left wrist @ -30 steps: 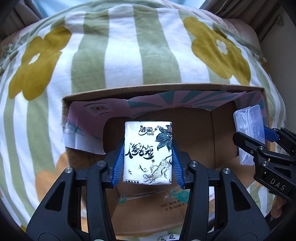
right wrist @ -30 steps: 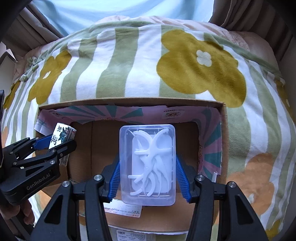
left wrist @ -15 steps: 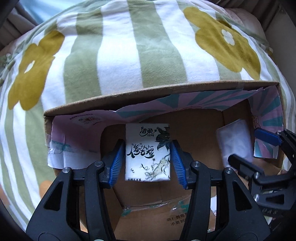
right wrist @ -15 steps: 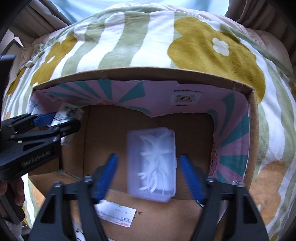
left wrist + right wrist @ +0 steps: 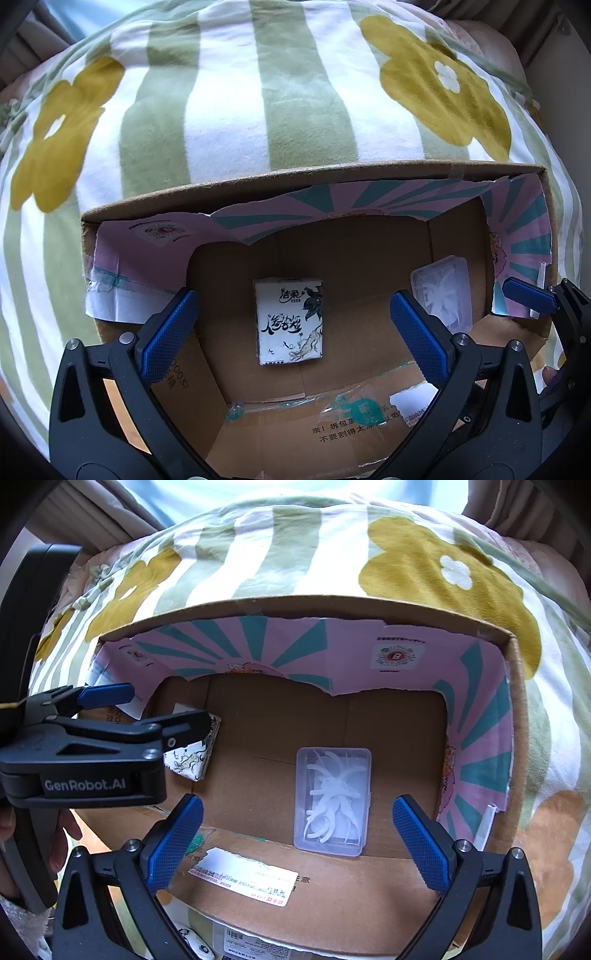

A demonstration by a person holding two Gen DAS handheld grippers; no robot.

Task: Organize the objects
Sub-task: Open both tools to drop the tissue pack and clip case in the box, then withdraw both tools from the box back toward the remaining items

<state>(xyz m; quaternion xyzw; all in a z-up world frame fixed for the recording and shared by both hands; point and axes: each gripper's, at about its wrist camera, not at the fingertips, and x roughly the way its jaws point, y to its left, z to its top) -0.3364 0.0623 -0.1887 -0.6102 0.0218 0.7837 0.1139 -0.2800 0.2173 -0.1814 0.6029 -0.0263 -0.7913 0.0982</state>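
On the floor of the cardboard box (image 5: 332, 882), a tissue pack (image 5: 289, 322) lies flat near the middle-left and a clear floss case (image 5: 332, 799) lies flat toward the right wall, the two well apart. Above the box, the left gripper (image 5: 295, 332) hangs spread wide and grips nothing, its blue pads (image 5: 170, 334) either side of the pack without touching. Likewise the right gripper (image 5: 297, 843) is released, its pads clear of the case. Under the box lies a striped flower blanket (image 5: 229, 110). A hand (image 5: 59, 834), dim at the box's left edge, seems to hold the left tool.
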